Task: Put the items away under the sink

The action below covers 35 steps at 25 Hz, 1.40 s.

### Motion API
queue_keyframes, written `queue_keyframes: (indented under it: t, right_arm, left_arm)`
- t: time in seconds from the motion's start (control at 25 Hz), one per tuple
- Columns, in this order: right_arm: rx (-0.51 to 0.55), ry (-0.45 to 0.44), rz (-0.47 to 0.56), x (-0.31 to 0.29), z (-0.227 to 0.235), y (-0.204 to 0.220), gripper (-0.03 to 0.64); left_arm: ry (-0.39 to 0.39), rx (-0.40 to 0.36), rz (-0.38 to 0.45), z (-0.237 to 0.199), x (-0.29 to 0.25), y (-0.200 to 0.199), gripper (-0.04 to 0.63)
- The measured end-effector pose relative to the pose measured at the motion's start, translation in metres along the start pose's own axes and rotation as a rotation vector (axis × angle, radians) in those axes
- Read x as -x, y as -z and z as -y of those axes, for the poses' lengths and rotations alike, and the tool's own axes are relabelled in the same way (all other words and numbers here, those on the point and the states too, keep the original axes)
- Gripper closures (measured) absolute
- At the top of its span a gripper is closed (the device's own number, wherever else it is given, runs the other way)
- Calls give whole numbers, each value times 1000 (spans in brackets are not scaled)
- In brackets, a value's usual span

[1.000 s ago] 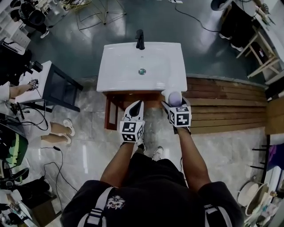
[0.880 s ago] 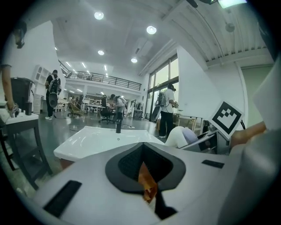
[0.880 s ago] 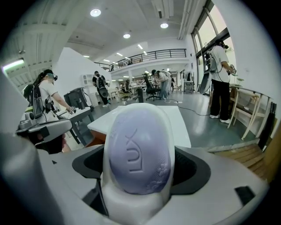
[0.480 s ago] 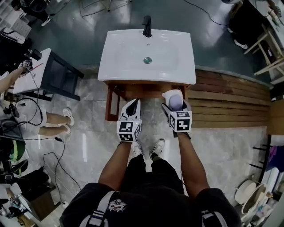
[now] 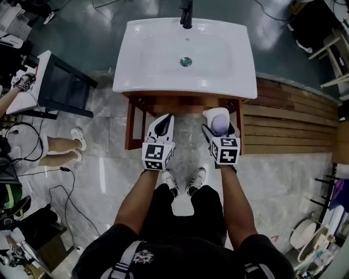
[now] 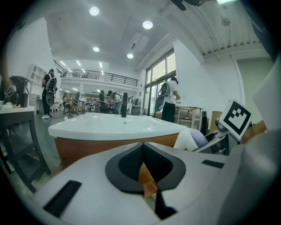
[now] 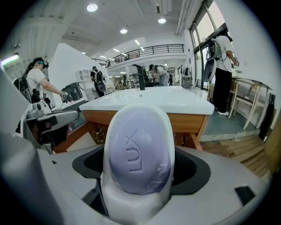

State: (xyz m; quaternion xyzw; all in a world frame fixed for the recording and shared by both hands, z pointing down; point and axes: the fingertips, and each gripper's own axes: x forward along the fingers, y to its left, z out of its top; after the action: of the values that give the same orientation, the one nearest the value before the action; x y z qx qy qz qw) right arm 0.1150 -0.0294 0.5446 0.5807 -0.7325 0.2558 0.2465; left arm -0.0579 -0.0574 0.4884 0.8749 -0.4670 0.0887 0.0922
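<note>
A white basin (image 5: 163,60) with a black tap (image 5: 187,12) sits on a wooden cabinet frame (image 5: 130,122), top centre of the head view. My right gripper (image 5: 217,124) is shut on a white LUX bottle (image 7: 138,149) with a lilac front, held just before the cabinet's right side. That bottle (image 5: 216,119) stands out past the jaws. To its left, my left gripper (image 5: 161,129) is shut with nothing in it, level with the cabinet front. From the left gripper view, the basin rim (image 6: 114,127) lies straight ahead and the bottle (image 6: 193,138) to the right.
A dark side table (image 5: 60,87) stands left of the sink, with a person's legs (image 5: 60,148) and floor cables (image 5: 60,190) nearby. A wooden deck (image 5: 289,117) runs to the right. My own shoes (image 5: 182,180) are on the tiled floor below the grippers.
The sink has slid up the head view and grown larger as the head moved nearer. Both grippers stay in front of the cabinet, the right still shut on the bottle.
</note>
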Motion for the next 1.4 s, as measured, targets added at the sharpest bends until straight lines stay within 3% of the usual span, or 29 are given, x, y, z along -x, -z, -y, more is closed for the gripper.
queue_keyframes:
  t: [0.32,0.48,0.8,1.12,1.4]
  right_arm:
    - [-1,15,27,-105,12,61,147]
    - [5,13,45,-154,20,87,147]
    - [39,22,110,-231,33,131,147]
    - [51,37,153,-257,42,149,147]
    - [52,49,138,-265,46,126,147]
  left_arm:
    - [1,-33,31,-27,-44,104,592]
    - [-27,-8,44,-45,-68,159,592]
    - [-36,-3,143,-61,-122,239,592]
    - [-23,-28,206,-63,-140,273,592]
    - [-15,-34,191,-65,-142,267,592]
